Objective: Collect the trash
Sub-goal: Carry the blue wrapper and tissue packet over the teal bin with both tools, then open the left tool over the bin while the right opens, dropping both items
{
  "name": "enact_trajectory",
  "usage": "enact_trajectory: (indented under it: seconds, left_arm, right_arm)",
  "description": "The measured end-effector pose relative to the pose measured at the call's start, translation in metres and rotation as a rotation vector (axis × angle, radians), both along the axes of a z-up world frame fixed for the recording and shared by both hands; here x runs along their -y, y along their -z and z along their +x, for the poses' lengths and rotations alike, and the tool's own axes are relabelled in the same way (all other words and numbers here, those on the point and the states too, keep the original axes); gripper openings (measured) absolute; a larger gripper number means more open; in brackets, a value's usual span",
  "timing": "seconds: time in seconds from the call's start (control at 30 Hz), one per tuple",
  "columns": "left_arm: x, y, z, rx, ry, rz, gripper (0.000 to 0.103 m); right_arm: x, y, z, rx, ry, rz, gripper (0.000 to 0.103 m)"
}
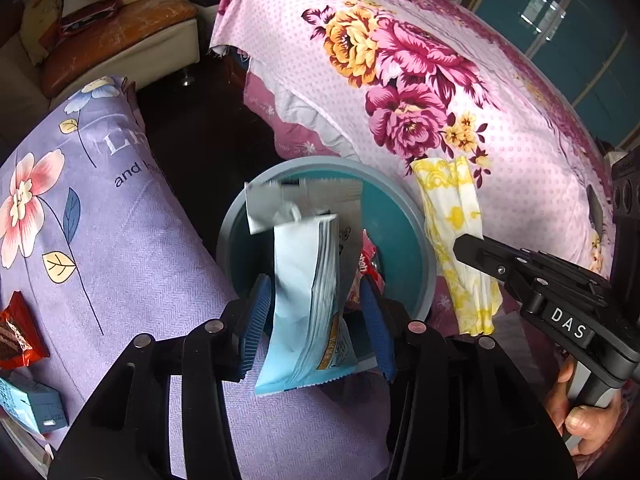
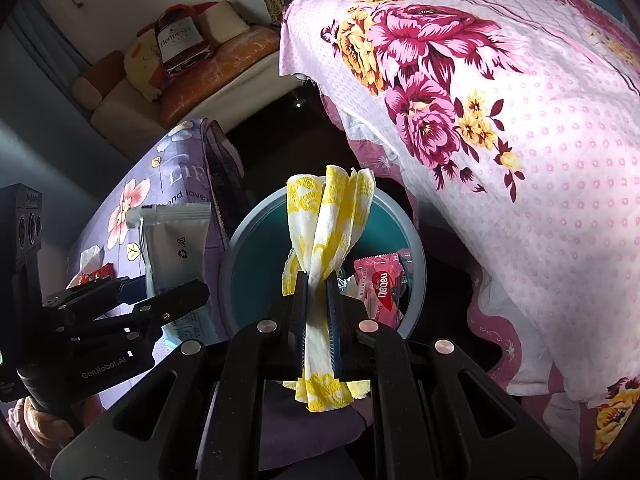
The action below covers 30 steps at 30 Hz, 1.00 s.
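The pink floral bedspread [image 1: 460, 92] fills the right and far side of both views, draped over a bed. Left of it lies a purple flowered pillow [image 1: 80, 216], and between the two, low down, stands the round teal bin [image 1: 400, 220], its rim just beside both fabrics. A pink snack wrapper [image 2: 382, 288] already lies inside.

The left hand-held gripper [image 1: 316, 312] has its blue pads spread around a pale blue pouch [image 1: 304, 304]; whether they still press it I cannot tell, since a gap shows on either side, so the pouch may be slipping free over the bin's near edge. The right hand-held gripper [image 2: 318, 320] is pinched tight on a twisted yellow-and-white paper napkin [image 2: 324, 240], held upright above the bin mouth.

I judge this to be the drop step: both pieces hang over or beside the bin, and the next move calls for parting the jaws once each piece is clear of the rim, the napkin needing a wide release because it is wedged between the pads.

More trash waits on the pillow at far left: an orange-red wrapper [image 1: 18, 336] and a small blue carton [image 1: 32, 404], cut off by the frame edge. The bin's floor is mostly hidden behind the held items.
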State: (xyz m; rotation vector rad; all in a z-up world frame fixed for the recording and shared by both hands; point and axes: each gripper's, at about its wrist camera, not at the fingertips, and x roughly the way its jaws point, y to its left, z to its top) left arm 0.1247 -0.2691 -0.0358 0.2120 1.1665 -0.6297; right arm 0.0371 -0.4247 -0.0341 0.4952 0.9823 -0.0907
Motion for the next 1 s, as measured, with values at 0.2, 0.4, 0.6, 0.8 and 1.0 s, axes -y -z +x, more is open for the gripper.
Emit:
enact_trajectory:
  seconds: [0.2,0.4,0.6,0.8,1.0]
  left_arm:
    - [-0.01,0.006,0.0,-0.01,-0.029,0.005,0.069]
    - [-0.021,0.011,-0.002,-0.017,-0.048,0.006,0.081]
    - [-0.028,0.015,-0.009,-0.026,-0.047,0.012,0.084]
    - [-0.037,0.014,-0.014,-0.038,-0.053,0.005,0.086]
    - [-0.05,0.009,-0.018,-0.036,-0.068,-0.005,0.089]
  right_arm:
    - [-0.001,0.004,0.006,-0.013,-0.003,-0.001,0.009]
    - [-0.004,0.009,0.011,-0.031,-0.012,-0.004,0.009]
    - [-0.008,0.012,0.015,-0.049,-0.014,-0.012,0.011]
    - [-0.012,0.009,0.014,-0.051,0.0,-0.037,0.052]
    - [-0.017,0.003,0.013,-0.056,0.003,-0.024,0.073]
